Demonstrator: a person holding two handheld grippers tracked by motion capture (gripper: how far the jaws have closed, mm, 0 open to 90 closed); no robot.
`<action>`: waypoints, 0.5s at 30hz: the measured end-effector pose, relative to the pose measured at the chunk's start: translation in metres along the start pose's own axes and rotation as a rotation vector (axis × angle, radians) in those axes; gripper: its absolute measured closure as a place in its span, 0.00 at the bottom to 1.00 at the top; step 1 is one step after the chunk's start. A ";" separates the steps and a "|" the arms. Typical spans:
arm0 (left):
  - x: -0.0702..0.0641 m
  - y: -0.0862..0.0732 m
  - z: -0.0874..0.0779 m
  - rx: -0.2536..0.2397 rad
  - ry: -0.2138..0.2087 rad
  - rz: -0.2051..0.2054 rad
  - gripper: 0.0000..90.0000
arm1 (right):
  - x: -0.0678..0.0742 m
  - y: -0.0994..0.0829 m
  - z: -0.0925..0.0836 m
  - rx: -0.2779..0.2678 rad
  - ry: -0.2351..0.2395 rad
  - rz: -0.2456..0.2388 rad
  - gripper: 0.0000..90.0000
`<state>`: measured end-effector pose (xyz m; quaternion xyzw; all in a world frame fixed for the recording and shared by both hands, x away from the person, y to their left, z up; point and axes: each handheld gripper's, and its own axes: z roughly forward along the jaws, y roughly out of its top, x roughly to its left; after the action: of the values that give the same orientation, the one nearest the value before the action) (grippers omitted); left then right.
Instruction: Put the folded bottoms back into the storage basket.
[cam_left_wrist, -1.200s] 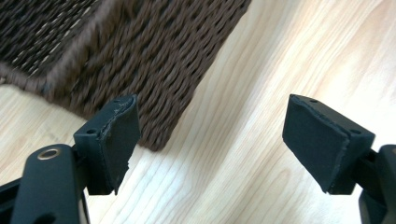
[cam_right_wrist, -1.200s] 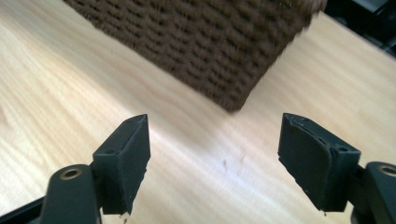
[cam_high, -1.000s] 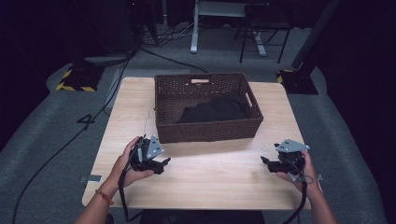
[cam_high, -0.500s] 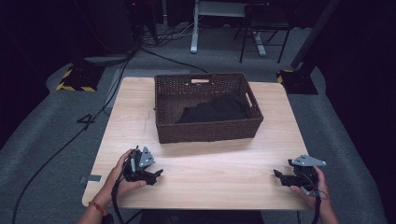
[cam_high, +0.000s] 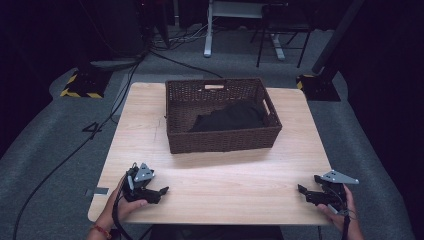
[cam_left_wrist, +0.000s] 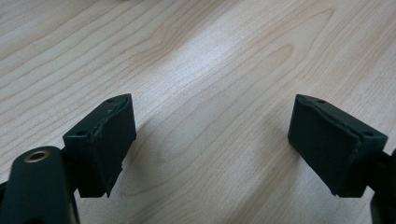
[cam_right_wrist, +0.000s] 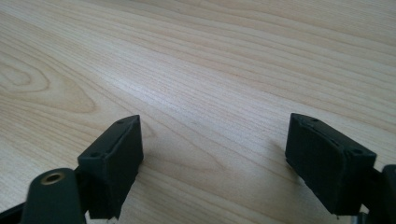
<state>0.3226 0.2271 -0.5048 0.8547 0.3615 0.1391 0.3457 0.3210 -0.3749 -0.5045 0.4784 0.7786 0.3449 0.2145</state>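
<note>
Wooden counter (cam_high: 215, 175), wicker basket (cam_high: 220, 142) toward far edge; left tongs (cam_high: 162, 191) wide, empty, near-left corner; right tongs (cam_high: 301, 191) just opening, empty, near-right corner.

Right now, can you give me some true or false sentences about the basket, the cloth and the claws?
1. The black cloth lies inside the wicker basket. True.
2. The left claw grips the cloth. False: it is open over bare table.
3. The right claw is open with nothing in it. True.
4. The basket stands on the floor. False: it stands on the table.
</note>
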 end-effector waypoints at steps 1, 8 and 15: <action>0.000 0.000 0.000 0.000 0.001 -0.002 0.17 | 0.000 0.000 0.000 0.000 0.000 0.000 0.21; 0.000 0.001 0.001 0.001 0.004 -0.005 0.17 | 0.000 0.000 0.000 0.001 0.001 0.001 0.21; 0.000 0.001 0.001 0.001 0.003 -0.006 0.17 | -0.001 0.000 0.000 0.001 0.000 0.000 0.21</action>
<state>0.3232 0.2265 -0.5048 0.8535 0.3647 0.1391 0.3452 0.3218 -0.3751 -0.5045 0.4783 0.7787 0.3446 0.2146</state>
